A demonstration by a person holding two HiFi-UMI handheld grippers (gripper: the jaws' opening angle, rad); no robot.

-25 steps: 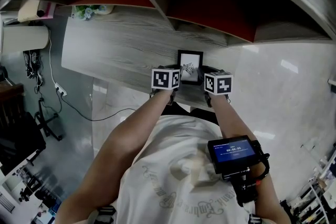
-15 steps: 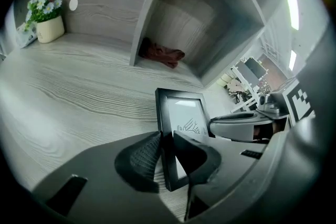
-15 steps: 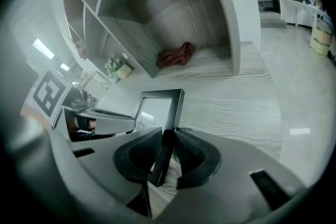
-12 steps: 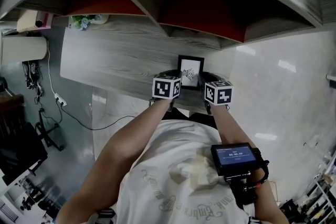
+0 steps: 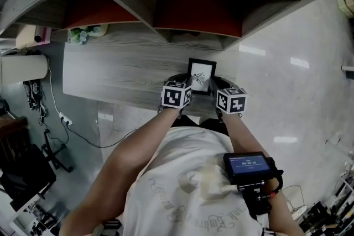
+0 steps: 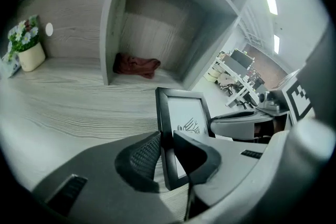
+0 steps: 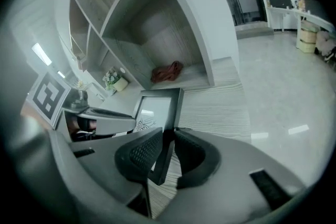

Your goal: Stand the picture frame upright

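Picture frame: the picture frame (image 5: pixel 201 75) is near the front edge of the desk (image 5: pixel 121 66), held nearly upright with its print facing the person. I can't tell if its bottom edge touches the desk.
Left gripper: the left gripper (image 6: pixel 167 152) has just been closing its jaws, and they are clamped on the frame's left edge.
Right gripper: the right gripper (image 7: pixel 167 149) has its jaws pinched on the frame's right edge, low down.
Risk: both grips are low on thin edges. If one lets go first, I'd expect the frame to twist and tip flat onto the desk. No back stand shows, so it may not stay up alone.
Surface: pale, smooth wood grain, bare at the front of the desk, where a foot could slide.
Room: cubbies rise at the back of the desk, with a red cloth (image 6: pixel 136 65) in one. A flower pot (image 6: pixel 26 50) sits at the desk's far left, and glossy floor (image 5: pixel 287 102) lies to its right.
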